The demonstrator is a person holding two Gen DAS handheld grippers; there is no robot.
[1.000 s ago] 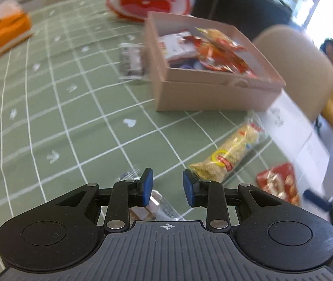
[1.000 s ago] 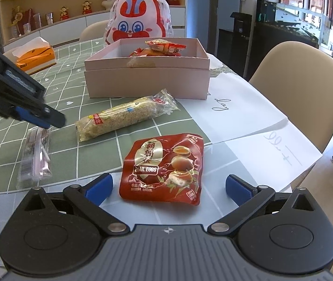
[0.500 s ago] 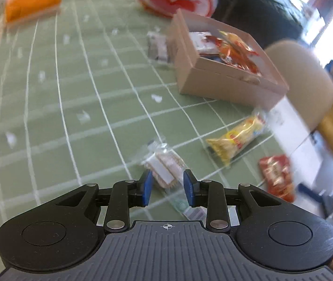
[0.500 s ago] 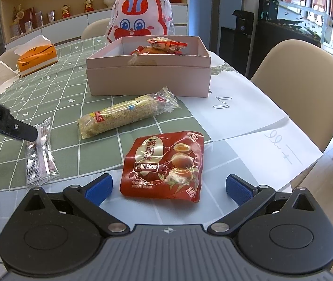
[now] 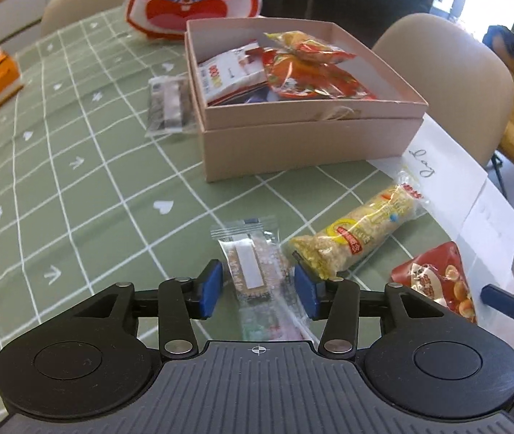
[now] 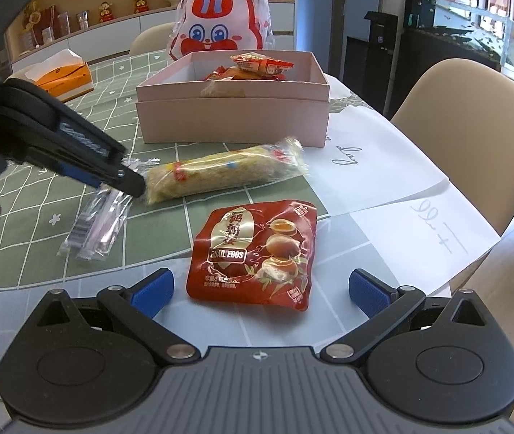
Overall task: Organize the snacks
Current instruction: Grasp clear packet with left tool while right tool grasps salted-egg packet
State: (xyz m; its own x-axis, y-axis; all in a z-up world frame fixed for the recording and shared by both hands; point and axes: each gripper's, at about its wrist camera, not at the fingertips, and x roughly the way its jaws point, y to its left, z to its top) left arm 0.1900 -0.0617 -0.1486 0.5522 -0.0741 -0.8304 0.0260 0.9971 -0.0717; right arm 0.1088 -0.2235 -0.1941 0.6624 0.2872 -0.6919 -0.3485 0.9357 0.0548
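Dining table under a green grid tablecloth (image 5: 76, 137). I have the left gripper (image 5: 257, 289) straddling a clear-wrapped snack bar (image 5: 253, 267), near of the pink box (image 5: 307, 144); its jaws are parted, not yet pinching. Step in hand, I judge: pick-up; next, close and carry to the box. The right gripper (image 6: 260, 289) hangs wide open before the quail-egg pouch (image 6: 257, 253), gripping nothing.
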